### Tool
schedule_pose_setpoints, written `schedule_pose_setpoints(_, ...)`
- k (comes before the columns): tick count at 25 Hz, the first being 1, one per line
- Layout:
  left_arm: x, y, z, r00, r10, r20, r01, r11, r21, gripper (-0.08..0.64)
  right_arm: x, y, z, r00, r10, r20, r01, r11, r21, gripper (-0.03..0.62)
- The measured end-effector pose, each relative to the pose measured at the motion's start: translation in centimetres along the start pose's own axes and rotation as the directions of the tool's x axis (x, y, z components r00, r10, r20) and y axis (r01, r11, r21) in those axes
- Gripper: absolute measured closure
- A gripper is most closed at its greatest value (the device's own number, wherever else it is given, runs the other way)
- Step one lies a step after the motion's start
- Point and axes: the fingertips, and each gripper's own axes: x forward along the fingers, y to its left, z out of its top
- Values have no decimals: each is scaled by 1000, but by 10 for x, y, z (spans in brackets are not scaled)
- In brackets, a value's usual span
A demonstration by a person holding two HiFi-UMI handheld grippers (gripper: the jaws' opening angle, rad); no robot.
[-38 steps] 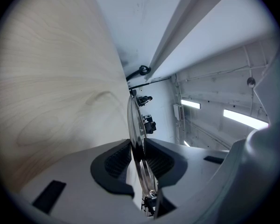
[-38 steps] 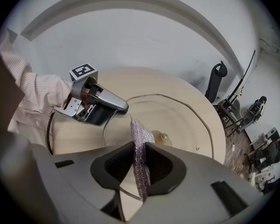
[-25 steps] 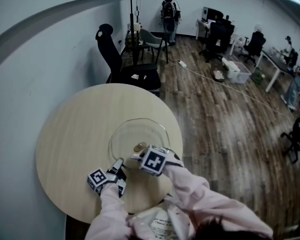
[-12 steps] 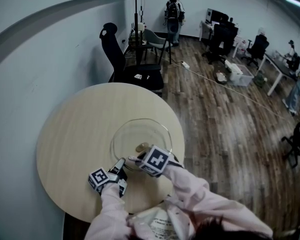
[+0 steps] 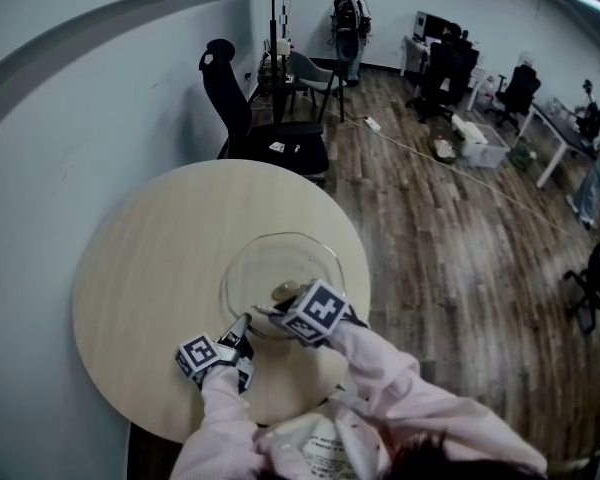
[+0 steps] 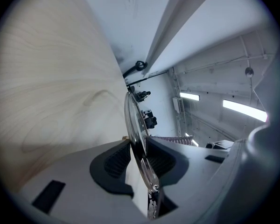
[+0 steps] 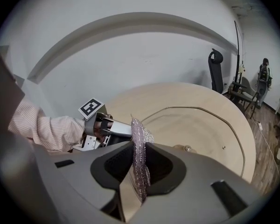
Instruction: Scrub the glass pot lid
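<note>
Glass lid (image 5: 270, 266), between left gripper's (image 5: 241, 327) just-opening jaws

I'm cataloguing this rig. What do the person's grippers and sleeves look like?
The left gripper and right gripper are pale grey with dark ribbed pads; each carries a cube of black-and-white square markers. Sleeves are pink, finely striped.

An open-plan office or lab; swivel chairs (image 5: 225, 83), desks with monitors (image 5: 432, 28), a storage bin (image 5: 477, 136); a cable (image 5: 420, 154) trailing over wood-plank flooring (image 5: 450, 258).
</note>
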Motion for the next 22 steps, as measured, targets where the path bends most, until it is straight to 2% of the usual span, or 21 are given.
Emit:
schedule_pose_setpoints(7,-10,4,15,998,25,49,-26,999,23,407,3,-2,8,999,26,44,-26,999,20,503)
schedule_pose_setpoints(10,-24,6,24,996,37,84,-41,998,45,407,1,-2,13,994,45,95,-50,998,44,503)
schedule_pose_setpoints(13,-42,-1,31,992,31,122,-43,994,99,411,-3,0,15,983,81,163,-97,991,93,503)
schedule_pose_setpoints(17,-56,-18,38,988,27,152,-60,975,214,418,-12,0,24,952,133,275,-178,973,145,503)
schedule_pose_setpoints(20,-60,-31,36,988,16,155,-60,956,288,425,-19,6,26,909,176,377,-256,951,174,503)
schedule_pose_setpoints(22,-62,-40,32,989,15,148,-67,935,349,453,-24,12,26,877,190,441,-293,939,178,503)
